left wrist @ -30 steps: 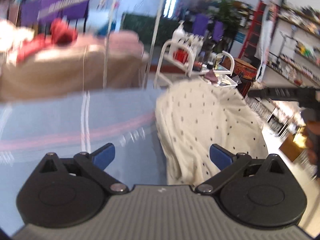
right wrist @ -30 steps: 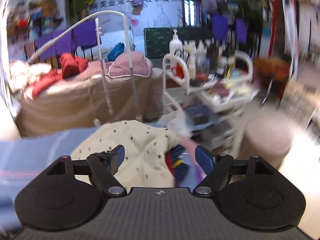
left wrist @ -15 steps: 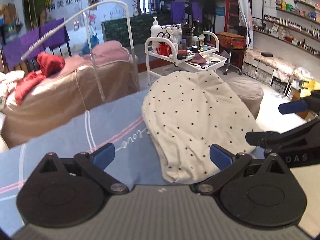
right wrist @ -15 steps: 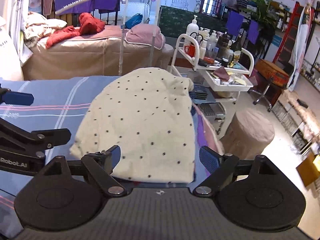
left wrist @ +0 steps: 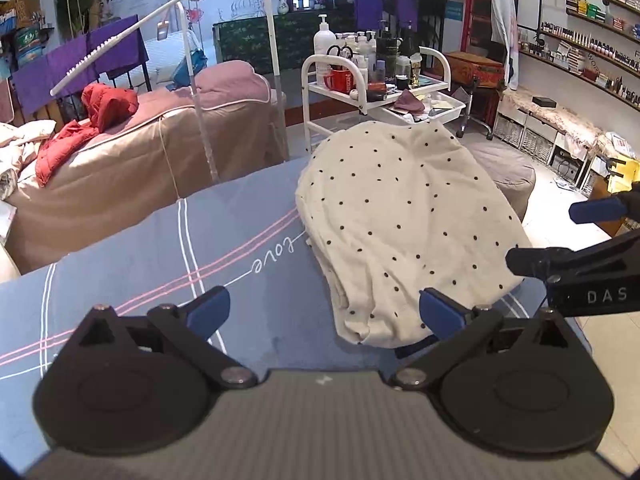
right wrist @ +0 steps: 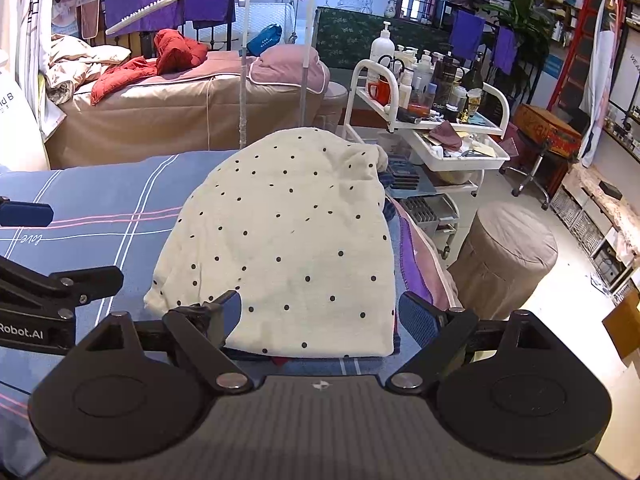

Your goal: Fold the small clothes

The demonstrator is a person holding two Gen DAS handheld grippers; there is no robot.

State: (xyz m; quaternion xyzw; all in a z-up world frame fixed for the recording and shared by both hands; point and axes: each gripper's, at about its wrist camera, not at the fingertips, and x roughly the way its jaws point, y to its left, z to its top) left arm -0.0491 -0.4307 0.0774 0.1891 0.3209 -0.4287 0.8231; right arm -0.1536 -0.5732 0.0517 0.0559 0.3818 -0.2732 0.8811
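A cream garment with black dots lies folded on the blue striped bedsheet, near the bed's right edge. It also shows in the right wrist view, lying on top of other coloured cloth. My left gripper is open and empty, just short of the garment's near left corner. My right gripper is open and empty, at the garment's near edge. Each gripper appears at the side of the other's view.
A white trolley loaded with bottles stands beyond the bed's far right corner. A round beige stool stands on the floor to the right. A tan massage bed with red clothing and a white lamp arm stands behind.
Both views have steadied from blur. The garment now lies flat and folded on the sheet, and both grippers have settled side by side at its near edge, open.
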